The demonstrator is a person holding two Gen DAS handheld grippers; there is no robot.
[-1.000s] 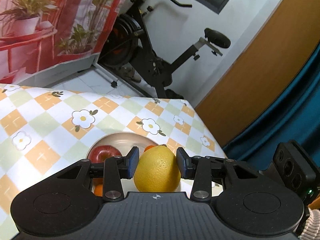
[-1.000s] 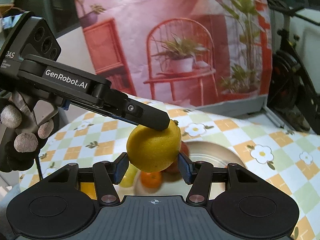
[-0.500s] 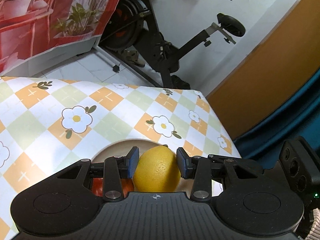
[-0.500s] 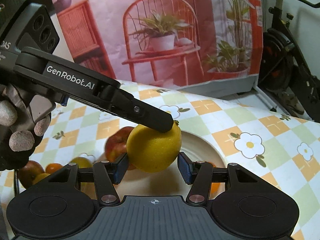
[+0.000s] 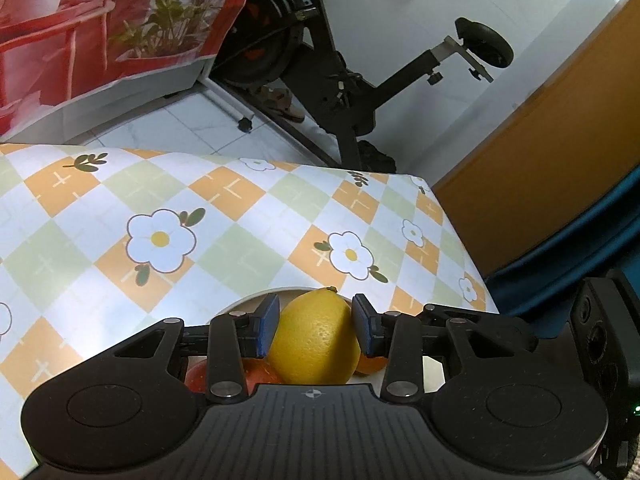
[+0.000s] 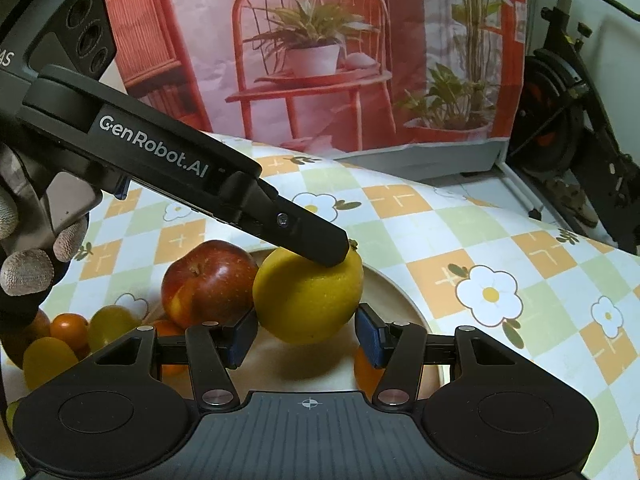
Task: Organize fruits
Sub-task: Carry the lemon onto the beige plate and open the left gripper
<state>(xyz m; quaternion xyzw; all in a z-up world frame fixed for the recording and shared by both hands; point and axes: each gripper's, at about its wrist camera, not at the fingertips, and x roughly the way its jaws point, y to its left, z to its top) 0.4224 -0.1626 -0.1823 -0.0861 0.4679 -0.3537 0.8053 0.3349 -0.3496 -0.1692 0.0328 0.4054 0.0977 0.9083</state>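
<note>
My left gripper (image 5: 314, 322) is shut on a yellow lemon (image 5: 316, 340) and holds it low over a beige plate (image 5: 256, 300). In the right wrist view the left gripper (image 6: 320, 248) comes in from the upper left, gripping the lemon (image 6: 304, 300) over the plate (image 6: 396, 292). A red apple (image 6: 208, 280) lies on the plate left of the lemon. A small orange (image 6: 366, 372) sits under it. My right gripper (image 6: 306, 334) is open and empty, just in front of the lemon.
Several small orange and yellow fruits (image 6: 68, 336) lie on the checked flowered tablecloth (image 6: 500, 264) left of the plate. An exercise bike (image 5: 320, 52) stands beyond the table's far edge. A printed backdrop (image 6: 320, 40) hangs behind the table.
The left gripper has lowered the lemon toward the plate, beside the red apple. The right gripper has stayed open in front of it.
</note>
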